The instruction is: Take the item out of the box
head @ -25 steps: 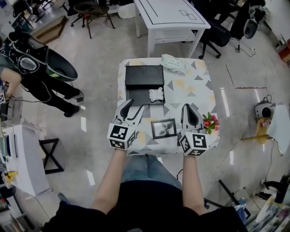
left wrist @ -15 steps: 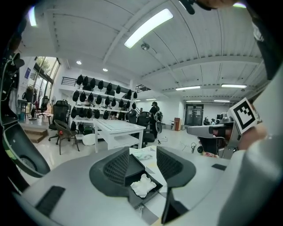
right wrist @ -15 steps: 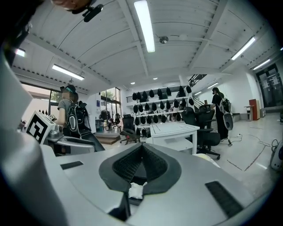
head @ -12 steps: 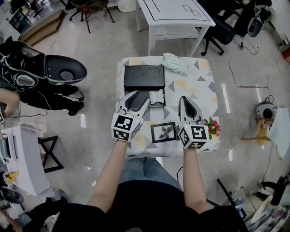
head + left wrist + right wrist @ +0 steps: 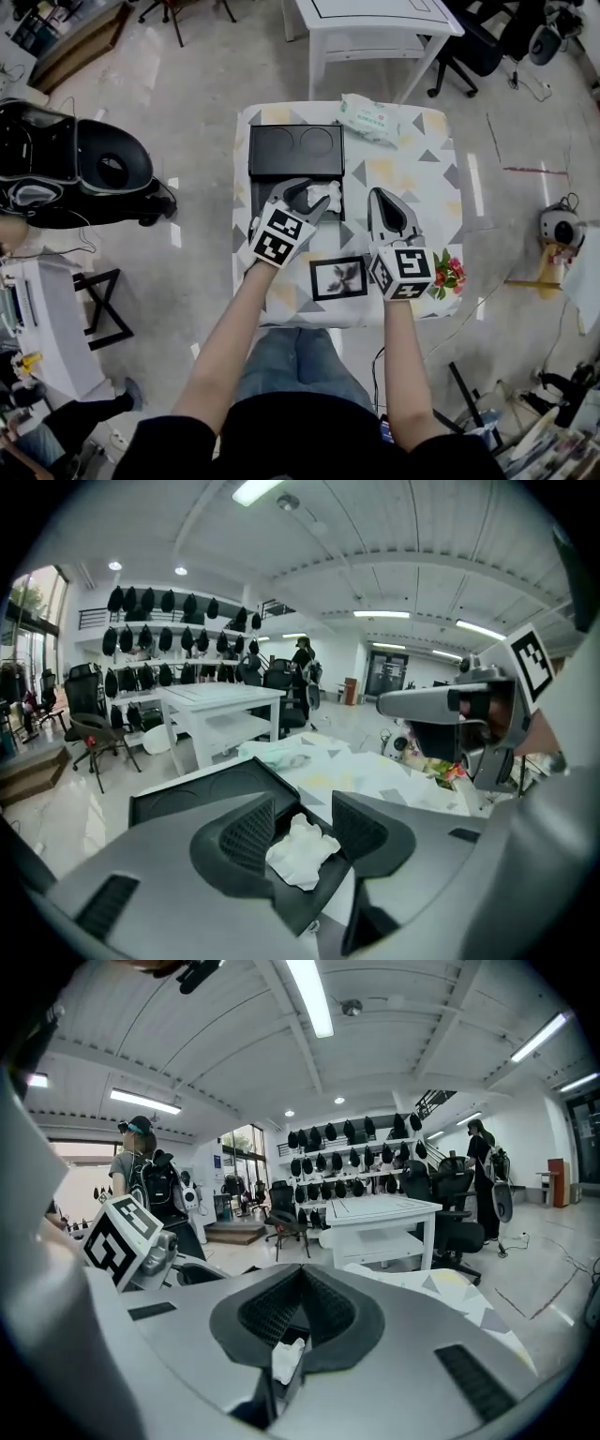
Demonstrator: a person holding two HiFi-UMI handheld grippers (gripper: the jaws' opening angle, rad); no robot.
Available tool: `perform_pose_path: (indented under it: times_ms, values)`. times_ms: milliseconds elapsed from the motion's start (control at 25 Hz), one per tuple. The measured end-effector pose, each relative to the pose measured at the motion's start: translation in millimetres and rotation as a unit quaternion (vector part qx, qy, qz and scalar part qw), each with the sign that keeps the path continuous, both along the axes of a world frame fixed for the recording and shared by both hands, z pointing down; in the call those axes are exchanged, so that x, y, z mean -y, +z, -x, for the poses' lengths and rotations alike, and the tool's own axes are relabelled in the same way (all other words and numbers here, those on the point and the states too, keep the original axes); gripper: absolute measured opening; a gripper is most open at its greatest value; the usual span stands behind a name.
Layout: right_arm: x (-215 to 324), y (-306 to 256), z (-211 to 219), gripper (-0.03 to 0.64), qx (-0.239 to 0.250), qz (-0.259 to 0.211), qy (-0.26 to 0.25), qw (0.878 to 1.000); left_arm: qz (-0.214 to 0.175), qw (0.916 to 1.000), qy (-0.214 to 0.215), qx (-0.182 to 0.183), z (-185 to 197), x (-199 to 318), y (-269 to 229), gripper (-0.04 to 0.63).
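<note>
An open black box point(image 5: 272, 192) lies at the table's far left, its lid point(image 5: 295, 150) lying flat beyond it. A crumpled white item point(image 5: 325, 195) rests in the box. My left gripper point(image 5: 309, 195) hangs over the box, open. In the left gripper view the white item point(image 5: 300, 850) sits between the two spread fingers point(image 5: 246, 832), which are not closed on it. My right gripper point(image 5: 380, 195) is shut and empty, just right of the box. In the right gripper view its fingertips point(image 5: 300, 1274) meet, with the white item point(image 5: 286, 1358) visible beneath them.
A small framed picture point(image 5: 338, 277) lies at the table's near edge between my arms. A bunch of red flowers point(image 5: 448, 272) sits at the near right corner. A pack of wipes point(image 5: 370, 117) lies at the far edge. A white table point(image 5: 375, 28) stands beyond.
Both grippers have moved away from me, off the near edge. The left one has come over the box so the white item now lies between its jaws.
</note>
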State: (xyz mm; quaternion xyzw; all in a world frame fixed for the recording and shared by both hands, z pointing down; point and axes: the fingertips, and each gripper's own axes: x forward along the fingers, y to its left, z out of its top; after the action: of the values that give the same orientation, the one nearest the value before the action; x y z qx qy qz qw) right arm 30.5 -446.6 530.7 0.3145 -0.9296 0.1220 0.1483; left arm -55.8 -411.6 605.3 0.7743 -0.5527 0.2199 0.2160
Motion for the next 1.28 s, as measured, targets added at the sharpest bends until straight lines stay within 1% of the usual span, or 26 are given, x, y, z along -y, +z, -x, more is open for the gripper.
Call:
perform_pose_path:
  times_ms: [120, 280, 400, 520, 640, 760, 880, 1000, 1280]
  values:
    - [7.0, 18.4, 4.6, 0.003, -0.007, 0.009, -0.008, 1.000, 0.043, 0.9989, 0.019, 0.009, -3.7, 9.6, 37.2, 0.197]
    - [11.0, 37.3, 7.5, 0.003, -0.019, 0.019, -0.018, 0.999, 0.099, 0.9933, 0.056, 0.021, -10.2, 16.2, 73.8, 0.188]
    - [12.2, 48.4, 6.6, 0.003, -0.025, 0.027, -0.022, 0.999, 0.127, 0.9865, 0.092, 0.047, -15.2, 19.4, 94.5, 0.175]
    - [12.0, 57.7, 3.8, 0.003, -0.032, 0.033, -0.025, 0.999, 0.152, 0.9758, 0.139, 0.074, -23.8, 19.3, 113.8, 0.161]
    - [11.7, 65.3, 1.3, 0.003, -0.037, 0.039, -0.027, 0.998, 0.161, 0.9656, 0.172, 0.109, -28.9, 20.4, 128.4, 0.136]
    - [11.6, 71.3, -0.5, 0.002, -0.041, 0.044, -0.028, 0.998, 0.165, 0.9596, 0.185, 0.133, -28.4, 24.5, 138.1, 0.116]
    - [11.1, 75.0, -1.5, 0.003, -0.044, 0.049, -0.029, 0.997, 0.172, 0.9556, 0.197, 0.136, -28.6, 26.0, 143.4, 0.104]
    - [9.0, 78.1, -3.1, 0.002, -0.047, 0.053, -0.029, 0.997, 0.178, 0.9503, 0.214, 0.138, -32.6, 22.0, 145.1, 0.074]
    - [6.2, 79.7, -7.7, 0.002, -0.048, 0.055, -0.025, 0.997, 0.184, 0.9468, 0.221, 0.145, -32.2, 20.9, 146.8, 0.034]
